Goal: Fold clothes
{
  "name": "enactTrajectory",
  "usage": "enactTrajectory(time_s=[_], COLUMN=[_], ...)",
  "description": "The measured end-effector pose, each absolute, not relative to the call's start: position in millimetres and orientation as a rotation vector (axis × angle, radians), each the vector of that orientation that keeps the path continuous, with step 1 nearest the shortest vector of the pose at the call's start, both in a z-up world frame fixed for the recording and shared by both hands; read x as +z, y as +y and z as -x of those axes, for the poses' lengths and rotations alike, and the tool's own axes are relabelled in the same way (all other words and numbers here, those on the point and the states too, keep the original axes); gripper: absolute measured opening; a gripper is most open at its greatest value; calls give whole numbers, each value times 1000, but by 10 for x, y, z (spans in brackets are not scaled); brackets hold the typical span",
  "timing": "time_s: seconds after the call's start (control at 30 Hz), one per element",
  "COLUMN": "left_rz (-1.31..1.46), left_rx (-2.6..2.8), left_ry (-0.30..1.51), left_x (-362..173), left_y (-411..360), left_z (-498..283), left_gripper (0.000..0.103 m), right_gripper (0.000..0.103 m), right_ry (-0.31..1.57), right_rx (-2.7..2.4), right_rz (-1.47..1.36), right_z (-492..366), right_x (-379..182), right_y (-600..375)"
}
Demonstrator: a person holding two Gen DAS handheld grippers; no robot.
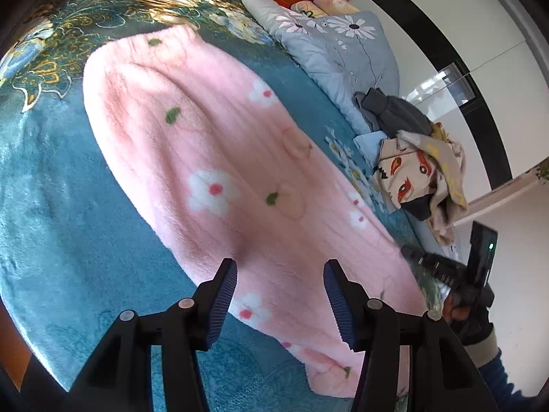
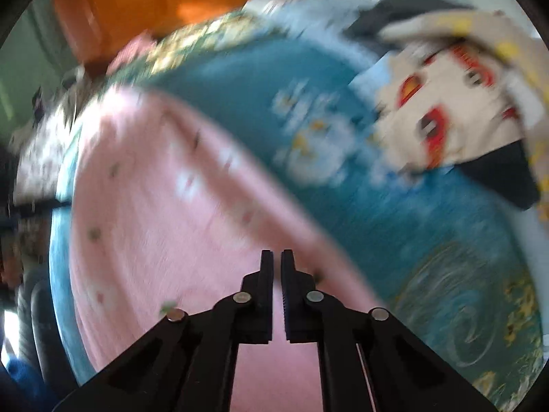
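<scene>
A: Fleece (image 1: pixel 219 158), pink, one piece with white flowers and green leaves, lies spread flat across the teal floral blanket (image 1: pixel 61 213) on the bed.

B: How many grippers?

A: Two. The left gripper (image 1: pixel 279 300) hangs over the near end of the fleece, jaws apart, nothing between them. The right gripper (image 2: pixel 277 264) points down at the pink cloth, jaws drawn together with only a thin slit showing; that view is blurred, so I cannot tell whether any cloth is pinched.

B: Other clothes?

A: One heap (image 1: pixel 422 171) at the blanket's right edge: a cream piece with red cartoon prints, a grey garment (image 1: pixel 394 113), something dark. One grey daisy-print pillow (image 1: pixel 343 44) beyond it.

B: Any writing?

A: None readable.
</scene>
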State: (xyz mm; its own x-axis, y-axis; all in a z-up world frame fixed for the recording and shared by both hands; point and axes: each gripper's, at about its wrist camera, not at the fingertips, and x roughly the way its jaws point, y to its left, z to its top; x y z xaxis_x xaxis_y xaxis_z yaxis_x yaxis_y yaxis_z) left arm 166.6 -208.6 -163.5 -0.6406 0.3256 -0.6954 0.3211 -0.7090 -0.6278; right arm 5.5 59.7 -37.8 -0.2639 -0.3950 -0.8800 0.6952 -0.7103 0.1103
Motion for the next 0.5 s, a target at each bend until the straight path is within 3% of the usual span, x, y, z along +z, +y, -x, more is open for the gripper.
enactTrajectory(time_s=[0.17, 0.27, 0.43, 0.5], left_rz=[1318, 1352, 1494, 1539], left_rx=[2625, 2664, 2623, 2575], left_ry=[-1068, -831, -268, -16], left_x=[-1396, -1227, -1136, -1172], left_y=[-2109, -2074, -1876, -1787], left_z=[-1395, -1029, -346, -122], left_gripper=[57, 59, 61, 63], right_gripper=[1, 1, 3, 12], right_ry=[328, 299, 385, 391], right_rx=[-2013, -1975, -1963, -1949], right_rz=[-1343, -1326, -1320, -1337], right_z=[103, -27, -128, -132], right_x=[-494, -453, -416, -445], right_y=[666, 744, 793, 860])
